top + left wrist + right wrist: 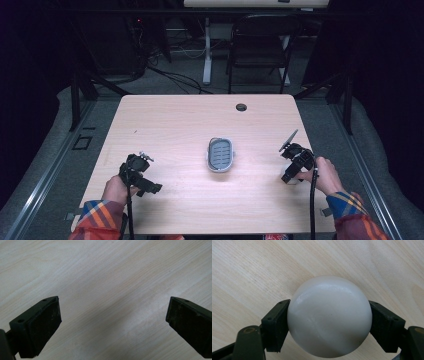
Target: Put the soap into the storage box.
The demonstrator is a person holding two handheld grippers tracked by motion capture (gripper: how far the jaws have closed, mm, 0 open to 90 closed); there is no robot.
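A glossy white ball (329, 315) is clamped between the two black pads of my right gripper (329, 321), just above the light wood table. In the high view my right gripper (294, 172) is at the table's right side, tilted down, with a bit of the white ball (292, 181) showing under it. My left gripper (141, 176) is near the front left; its jaws (112, 315) stand wide apart over bare wood with nothing between them. A small oblong dish (209, 156) with a white rim and a grey slotted floor lies at the table's middle, apart from both grippers.
The table (190, 120) has a round cable hole (241, 107) near its far edge. Beyond it stand a dark folding chair (260, 45) and a white table leg (207, 50). Dark frame posts flank both sides. A cable (313, 205) trails from the right gripper.
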